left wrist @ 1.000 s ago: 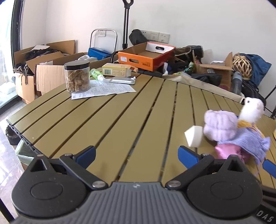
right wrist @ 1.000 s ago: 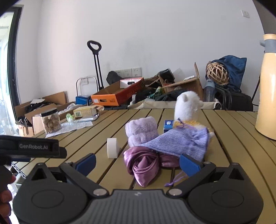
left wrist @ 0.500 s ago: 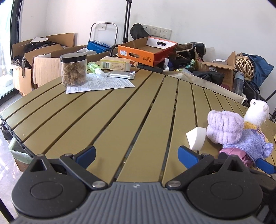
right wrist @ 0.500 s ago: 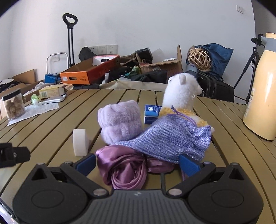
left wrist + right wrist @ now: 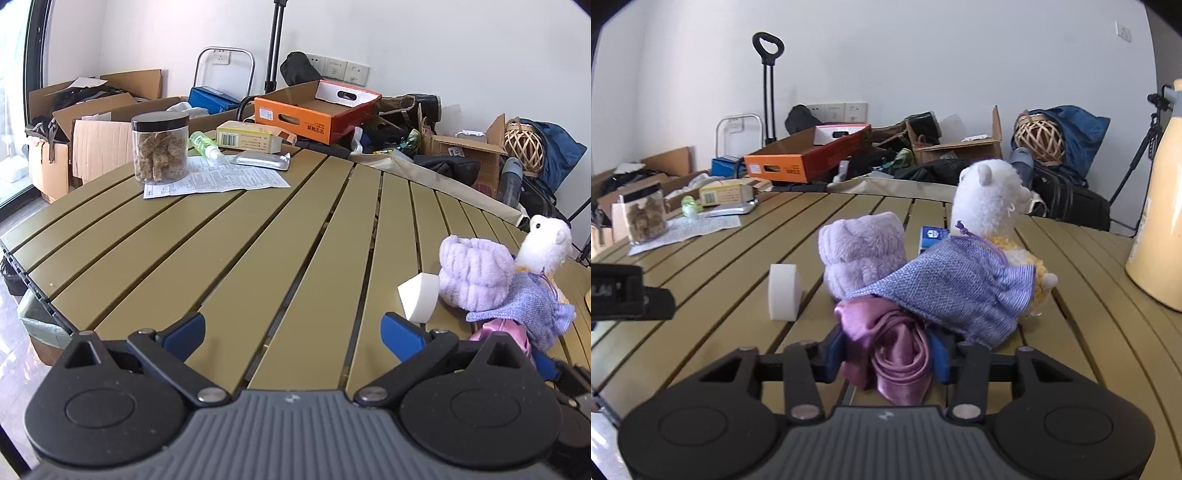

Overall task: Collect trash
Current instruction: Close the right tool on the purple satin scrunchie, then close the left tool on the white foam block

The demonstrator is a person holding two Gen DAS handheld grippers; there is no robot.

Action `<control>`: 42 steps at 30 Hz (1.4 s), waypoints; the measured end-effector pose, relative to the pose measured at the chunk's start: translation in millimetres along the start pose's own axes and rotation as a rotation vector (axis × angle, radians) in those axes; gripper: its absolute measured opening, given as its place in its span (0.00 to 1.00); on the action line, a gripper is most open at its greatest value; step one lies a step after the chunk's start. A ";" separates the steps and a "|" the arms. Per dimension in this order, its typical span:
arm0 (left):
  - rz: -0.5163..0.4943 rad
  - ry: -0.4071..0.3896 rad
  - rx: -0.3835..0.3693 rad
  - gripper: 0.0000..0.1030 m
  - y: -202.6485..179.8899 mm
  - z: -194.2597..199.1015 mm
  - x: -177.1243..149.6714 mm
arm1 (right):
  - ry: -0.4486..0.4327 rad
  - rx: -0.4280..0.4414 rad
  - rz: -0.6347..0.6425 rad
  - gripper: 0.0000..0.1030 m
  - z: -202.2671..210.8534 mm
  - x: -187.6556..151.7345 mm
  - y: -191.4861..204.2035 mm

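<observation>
The right gripper (image 5: 886, 354) has its blue pads pressed in on the bunched purple satin cloth (image 5: 890, 354), which lies near the front edge of the slatted tabletop (image 5: 731, 280), close to the person. The left gripper (image 5: 291, 328) hangs over bare slats with its fingers spread wide and nothing between them.

That satin looks light, limp and slippery; I'd guess it will sag and could slide out of a shallow pinch, so taking it deep through the thick middle fold, where the pads sit now, seems the sound choice. Its far end is tucked under the lilac woven drawstring pouch (image 5: 956, 288), so lifting may drag the pouch along. The pouch leans on a fluffy lilac rolled towel (image 5: 862, 254) and a white plush alpaca (image 5: 990, 199). A white foam block (image 5: 783, 291) stands just beside the towel, stiff-looking and light.

Across the tabletop at the far left edge sit a jar of brown chunks (image 5: 160, 147) on a printed leaflet (image 5: 218, 181), a green bottle (image 5: 205, 146) and a foil pack (image 5: 260, 160).

How much cloth lies under the pouch is hidden. A small blue box (image 5: 932, 236) behind the towel is mostly covered. A bin with a liner (image 5: 35, 321) peeks out below the tabletop's left edge, mostly cut off.
</observation>
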State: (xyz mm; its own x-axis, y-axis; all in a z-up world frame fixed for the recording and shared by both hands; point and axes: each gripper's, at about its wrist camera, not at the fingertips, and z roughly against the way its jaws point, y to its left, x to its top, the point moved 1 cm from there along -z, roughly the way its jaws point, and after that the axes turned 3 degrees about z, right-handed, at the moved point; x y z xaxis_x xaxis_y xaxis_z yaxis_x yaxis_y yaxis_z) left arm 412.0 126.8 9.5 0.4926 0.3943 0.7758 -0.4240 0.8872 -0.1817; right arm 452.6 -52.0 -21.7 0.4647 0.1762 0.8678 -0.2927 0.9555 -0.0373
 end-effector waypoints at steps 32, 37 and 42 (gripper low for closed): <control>-0.035 0.004 -0.049 1.00 -46.5 -11.3 -6.1 | -0.143 0.236 -0.415 0.29 57.5 -2.2 -119.4; -0.058 -0.002 -0.057 1.00 -58.3 -16.6 -8.3 | -0.162 0.234 -0.518 0.29 54.9 -10.2 -143.4; -0.106 -0.013 -0.072 0.96 -77.2 -25.4 -11.7 | -0.172 0.198 -0.583 0.29 50.9 -17.3 -162.3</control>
State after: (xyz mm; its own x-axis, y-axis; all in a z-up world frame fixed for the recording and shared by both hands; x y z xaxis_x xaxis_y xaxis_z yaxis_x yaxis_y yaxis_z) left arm 458.3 59.7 -0.9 0.5216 0.2948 0.8006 -0.3142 0.9388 -0.1410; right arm 449.5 -222.2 -5.5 0.4581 -0.4153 0.7859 -0.1892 0.8184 0.5427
